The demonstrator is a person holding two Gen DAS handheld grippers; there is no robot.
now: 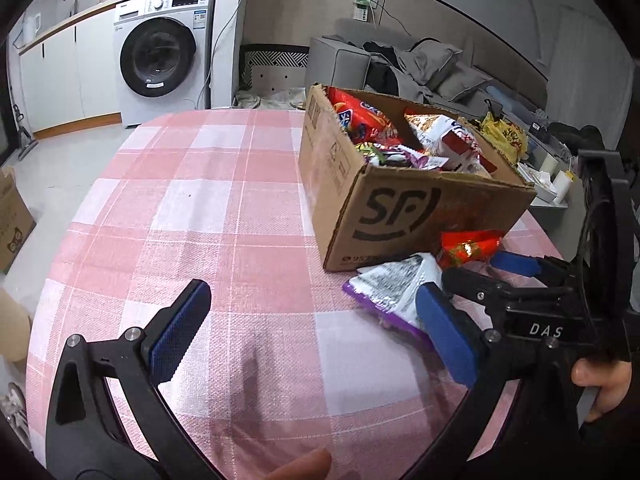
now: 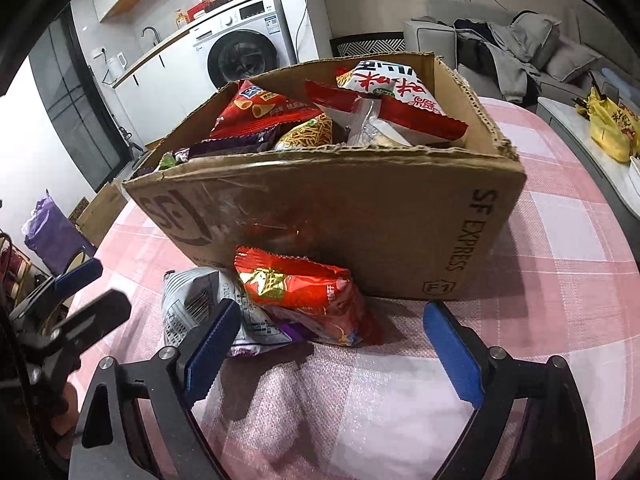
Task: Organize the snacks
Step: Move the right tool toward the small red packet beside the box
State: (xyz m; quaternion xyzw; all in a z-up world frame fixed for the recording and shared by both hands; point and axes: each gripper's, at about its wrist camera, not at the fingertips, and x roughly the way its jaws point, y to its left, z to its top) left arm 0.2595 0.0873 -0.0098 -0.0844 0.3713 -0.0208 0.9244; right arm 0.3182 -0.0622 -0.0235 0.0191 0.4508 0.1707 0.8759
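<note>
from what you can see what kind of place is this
Most likely a small home with kitchen and living area in one room: a washing machine under a counter with a sink tap, and a grey sofa behind the table.

- Cardboard box [image 2: 360,216]: matt brown corrugated board, torn ragged rim, glossy tape patch on the front.
- Tablecloth [image 1: 192,208]: woven pink-and-white check cloth, matt, slightly coarse.
- Red snack packet [image 2: 304,292]: shiny crinkled plastic film.
- Silver-and-purple packet [image 1: 394,288]: foil-like, glossy.
- Right gripper [image 2: 332,348]: matt black plastic, ribbed blue pads [image 2: 210,350], bright metal screws.
</note>
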